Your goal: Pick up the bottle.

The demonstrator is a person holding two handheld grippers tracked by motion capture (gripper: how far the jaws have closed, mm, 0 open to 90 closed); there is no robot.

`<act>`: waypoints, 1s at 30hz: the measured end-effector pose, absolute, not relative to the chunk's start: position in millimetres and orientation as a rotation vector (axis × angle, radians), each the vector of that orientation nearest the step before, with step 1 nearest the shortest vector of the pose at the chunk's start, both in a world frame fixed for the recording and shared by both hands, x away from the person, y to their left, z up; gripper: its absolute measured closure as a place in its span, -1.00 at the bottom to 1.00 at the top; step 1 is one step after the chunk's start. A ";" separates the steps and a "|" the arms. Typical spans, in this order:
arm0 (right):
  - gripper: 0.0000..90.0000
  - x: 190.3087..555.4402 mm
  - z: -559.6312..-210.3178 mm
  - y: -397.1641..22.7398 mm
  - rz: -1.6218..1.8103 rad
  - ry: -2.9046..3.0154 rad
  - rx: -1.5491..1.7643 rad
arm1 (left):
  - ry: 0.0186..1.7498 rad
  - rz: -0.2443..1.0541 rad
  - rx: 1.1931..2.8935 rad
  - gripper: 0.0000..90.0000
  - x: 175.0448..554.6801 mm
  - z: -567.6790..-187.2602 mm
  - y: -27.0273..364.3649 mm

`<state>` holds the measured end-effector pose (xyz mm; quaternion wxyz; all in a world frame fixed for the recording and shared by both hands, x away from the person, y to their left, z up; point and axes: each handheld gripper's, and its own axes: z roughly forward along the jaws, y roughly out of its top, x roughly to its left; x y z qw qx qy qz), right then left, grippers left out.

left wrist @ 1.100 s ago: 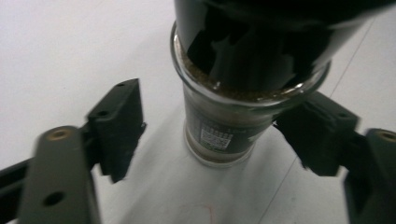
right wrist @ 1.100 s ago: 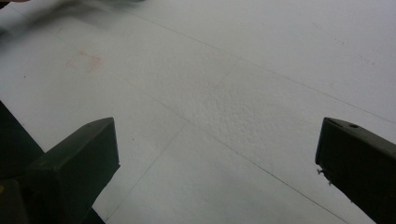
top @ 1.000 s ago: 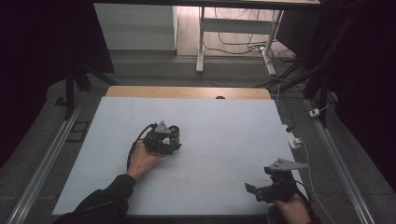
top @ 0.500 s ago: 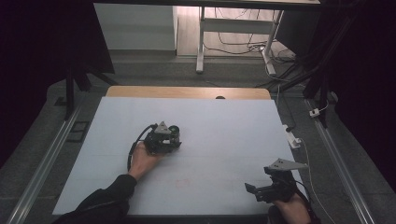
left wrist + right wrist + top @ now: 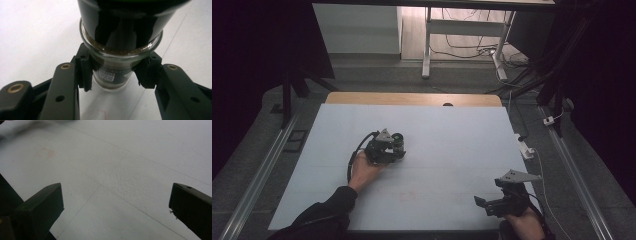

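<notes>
Left of the table's (image 5: 452,125) middle, the left gripper (image 5: 391,150) is clamped on a glass jar (image 5: 117,53) with a dark lid and brown grains inside, lying on the white sheet with its long axis along the jaws, lid toward the camera. Near the front right corner, well apart, the right gripper (image 5: 492,204) hangs wide open, holding nothing; a faint red mark (image 5: 44,152) lies ahead of it.

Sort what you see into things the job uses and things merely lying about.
In use: glass jar with dark lid, clamped in left gripper; right gripper, open; table.
Lying about: white power strip; floor cables; desk frame.
</notes>
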<state>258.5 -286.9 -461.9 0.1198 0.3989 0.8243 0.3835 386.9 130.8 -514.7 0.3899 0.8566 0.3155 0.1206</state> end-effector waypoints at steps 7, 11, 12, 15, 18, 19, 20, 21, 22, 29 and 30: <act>-1.00 258.5 -461.9 -286.9 1.119 2.409 1.166 | 0.713 0.328 2.209 0.19 379.0 -497.2 126.4; -1.00 258.3 -461.9 -286.7 1.122 2.405 1.166 | 0.698 0.305 2.219 0.19 374.7 -490.0 124.8; -1.00 258.3 -461.9 -286.7 1.122 2.404 1.167 | 0.699 0.297 2.220 0.19 373.8 -488.4 124.8; -1.00 258.2 -461.9 -286.7 1.122 2.405 1.165 | 0.704 0.278 2.215 0.19 370.7 -482.7 125.6; -1.00 258.2 -461.9 -286.7 1.122 2.404 1.165 | 0.709 0.273 2.206 0.19 366.7 -476.1 126.8; -1.00 258.2 -461.8 -286.8 1.120 2.406 1.164 | 0.709 0.275 2.204 0.19 364.9 -473.7 126.9; -1.00 258.2 -461.8 -286.7 1.120 2.406 1.163 | 0.710 0.281 2.202 0.19 362.7 -471.4 126.7; -1.00 258.2 -461.8 -286.7 1.120 2.406 1.163 | 0.708 0.290 2.202 0.19 360.5 -469.1 126.7; -1.00 258.1 -461.8 -286.7 1.120 2.406 1.162 | 0.706 0.293 2.200 0.19 358.5 -467.0 126.5; -1.00 258.0 -461.6 -286.6 1.119 2.406 1.161 | 0.715 0.266 2.185 0.19 347.3 -453.9 126.5; -1.00 258.0 -461.6 -286.5 1.119 2.406 1.161 | 0.716 0.260 2.186 0.19 345.8 -452.3 126.2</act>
